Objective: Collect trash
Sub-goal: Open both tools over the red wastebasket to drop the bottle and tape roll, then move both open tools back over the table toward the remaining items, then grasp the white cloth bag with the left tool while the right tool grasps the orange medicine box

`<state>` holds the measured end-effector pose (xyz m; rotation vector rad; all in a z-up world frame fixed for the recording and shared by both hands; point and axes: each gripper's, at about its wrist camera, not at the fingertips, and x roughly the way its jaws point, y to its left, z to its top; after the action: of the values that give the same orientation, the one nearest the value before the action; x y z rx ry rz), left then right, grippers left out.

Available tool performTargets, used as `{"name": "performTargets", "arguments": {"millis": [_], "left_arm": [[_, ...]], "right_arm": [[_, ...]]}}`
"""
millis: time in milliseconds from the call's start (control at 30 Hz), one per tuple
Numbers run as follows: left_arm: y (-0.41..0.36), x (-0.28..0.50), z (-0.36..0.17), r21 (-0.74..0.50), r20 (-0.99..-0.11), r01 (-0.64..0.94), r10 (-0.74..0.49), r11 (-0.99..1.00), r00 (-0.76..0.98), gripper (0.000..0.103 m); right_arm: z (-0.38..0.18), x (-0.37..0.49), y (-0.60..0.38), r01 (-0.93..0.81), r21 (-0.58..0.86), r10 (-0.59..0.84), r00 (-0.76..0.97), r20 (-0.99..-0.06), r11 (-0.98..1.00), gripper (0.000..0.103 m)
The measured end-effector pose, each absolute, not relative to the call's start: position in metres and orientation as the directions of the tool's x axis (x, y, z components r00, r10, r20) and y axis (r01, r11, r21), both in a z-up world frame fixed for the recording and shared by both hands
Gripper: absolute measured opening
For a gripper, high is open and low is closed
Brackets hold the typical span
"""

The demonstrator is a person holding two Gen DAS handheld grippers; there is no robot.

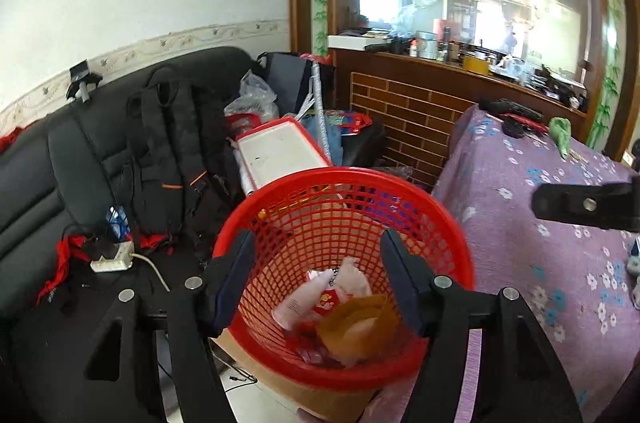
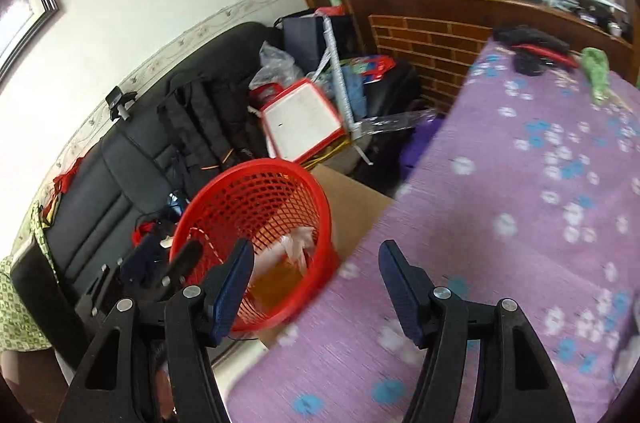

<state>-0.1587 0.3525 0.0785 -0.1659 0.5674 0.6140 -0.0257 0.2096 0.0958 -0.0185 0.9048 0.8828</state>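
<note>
wrappers [image 1: 340, 299] in basket [image 1: 448, 223], basket on box [image 2: 352, 199], sofa [image 1: 48, 183] left, table [image 1: 540, 243] right

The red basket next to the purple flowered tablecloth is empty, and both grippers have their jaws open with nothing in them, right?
Not quite. The red basket is not empty: the left wrist view shows crumpled wrappers lying in its bottom. The rest holds: it stands beside the purple flowered tablecloth, and both grippers' jaws are open, holding nothing.
</note>
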Motion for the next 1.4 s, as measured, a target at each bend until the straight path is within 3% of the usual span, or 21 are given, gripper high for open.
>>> {"name": "performTargets", "arguments": {"millis": [367, 733, 933, 1100, 1400], "left_arm": [[0.238, -0.136, 0.075, 0.107, -0.541, -0.398, 0.389, 0.911, 0.746, 0.069], [0.125, -0.101, 0.07, 0.113, -0.624, -0.118, 0.163, 0.987, 0.764, 0.07], [0.064, -0.076, 0.07, 0.093, -0.678, 0.052, 0.025, 0.994, 0.735, 0.078], [0.025, -0.042, 0.067, -0.004, -0.73, 0.14, -0.099, 0.99, 0.677, 0.083], [-0.013, 0.018, 0.042, -0.052, -0.796, 0.159, -0.137, 0.986, 0.59, 0.082]], "right_arm": [[0.087, -0.048, 0.054, -0.531, 0.298, 0.558, 0.439, -0.704, 0.793, 0.069], [0.062, -0.051, -0.129, -0.21, 0.374, 0.425, 0.559, -0.712, 0.903, 0.069], [0.057, -0.052, -0.178, -0.127, 0.433, 0.419, 0.589, -0.691, 0.892, 0.069], [0.057, -0.054, -0.199, -0.109, 0.463, 0.428, 0.608, -0.669, 0.88, 0.069], [0.048, -0.057, -0.227, -0.06, 0.486, 0.415, 0.618, -0.667, 0.872, 0.069]]}}
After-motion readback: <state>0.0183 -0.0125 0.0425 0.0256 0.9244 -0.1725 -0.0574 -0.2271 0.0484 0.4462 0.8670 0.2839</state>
